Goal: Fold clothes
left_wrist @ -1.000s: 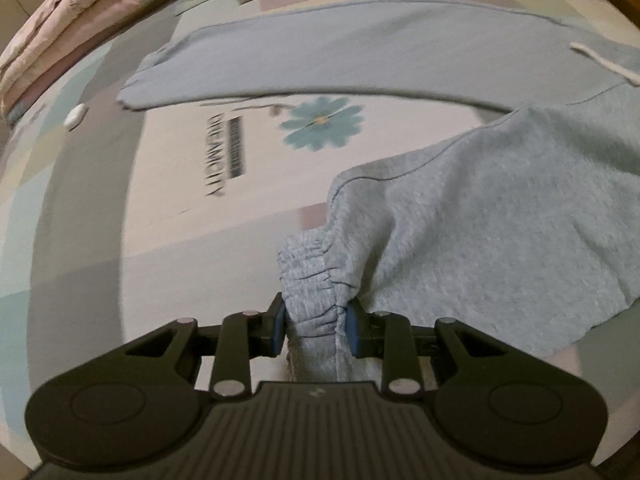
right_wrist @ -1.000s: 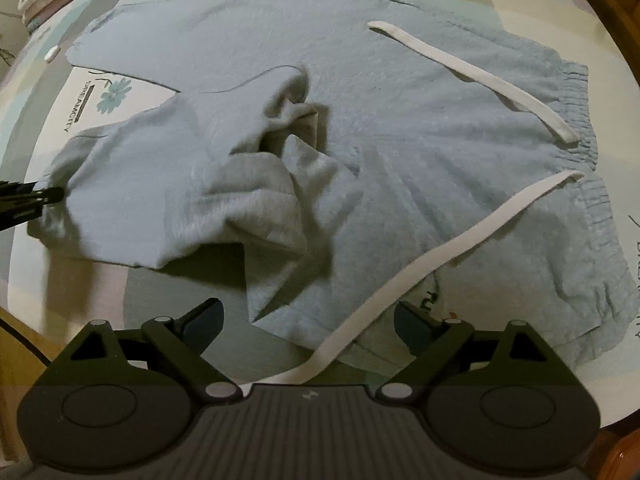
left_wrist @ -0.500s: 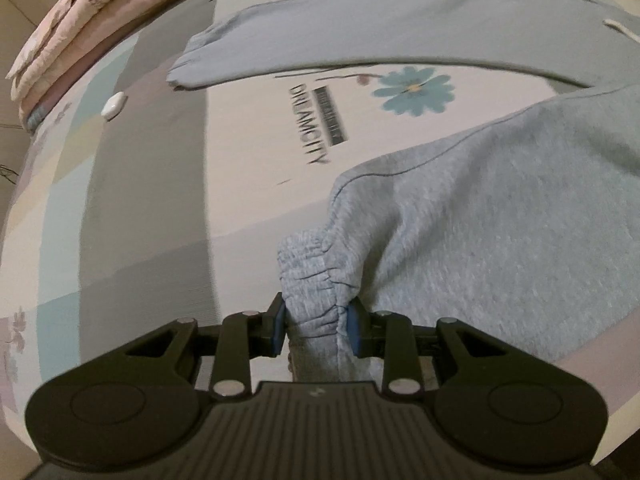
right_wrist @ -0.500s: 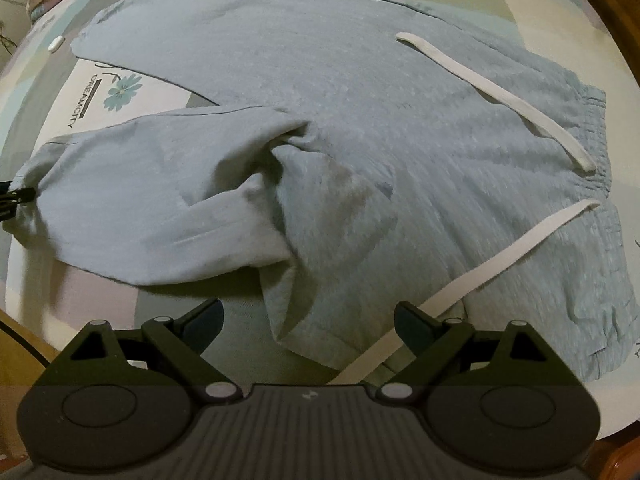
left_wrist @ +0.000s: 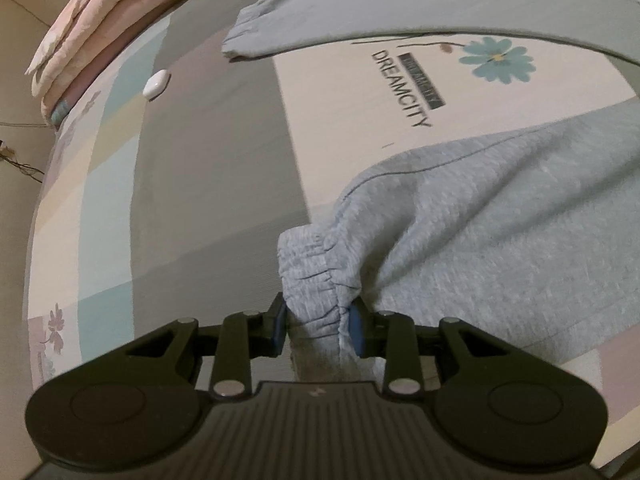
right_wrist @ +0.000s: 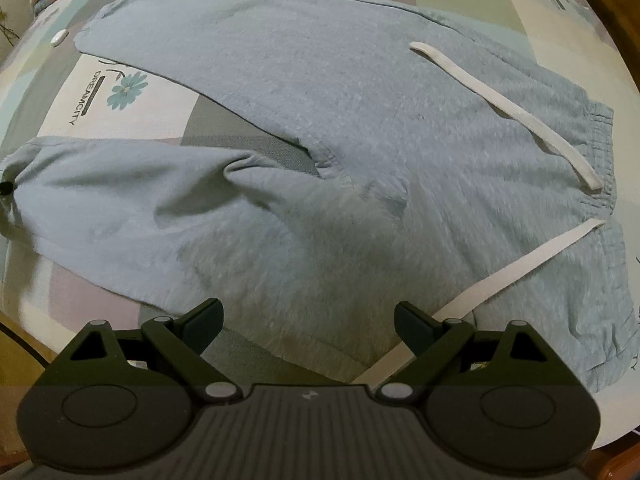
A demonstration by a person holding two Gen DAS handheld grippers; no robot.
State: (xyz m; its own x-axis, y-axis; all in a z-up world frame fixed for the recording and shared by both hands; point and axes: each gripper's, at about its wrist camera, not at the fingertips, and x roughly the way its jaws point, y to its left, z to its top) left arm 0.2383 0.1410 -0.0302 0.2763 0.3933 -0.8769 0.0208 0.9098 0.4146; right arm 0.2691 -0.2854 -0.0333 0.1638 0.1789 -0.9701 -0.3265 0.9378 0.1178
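Left gripper (left_wrist: 318,326) clamped on elastic cuff (left_wrist: 316,268) of grey sweatpants (right_wrist: 340,152), spread flat on patchwork bedsheet (left_wrist: 192,184). Right gripper (right_wrist: 308,326) held wide open above sweatpants, nothing gripped. White drawstrings (right_wrist: 504,104) seen only by right wrist; folded pink quilt (left_wrist: 88,28) mainly by left.

Cut off and hidden
The cuff (left_wrist: 316,268) is disappearing behind the left gripper (left_wrist: 318,326); the quilt (left_wrist: 80,28) is running off frame.
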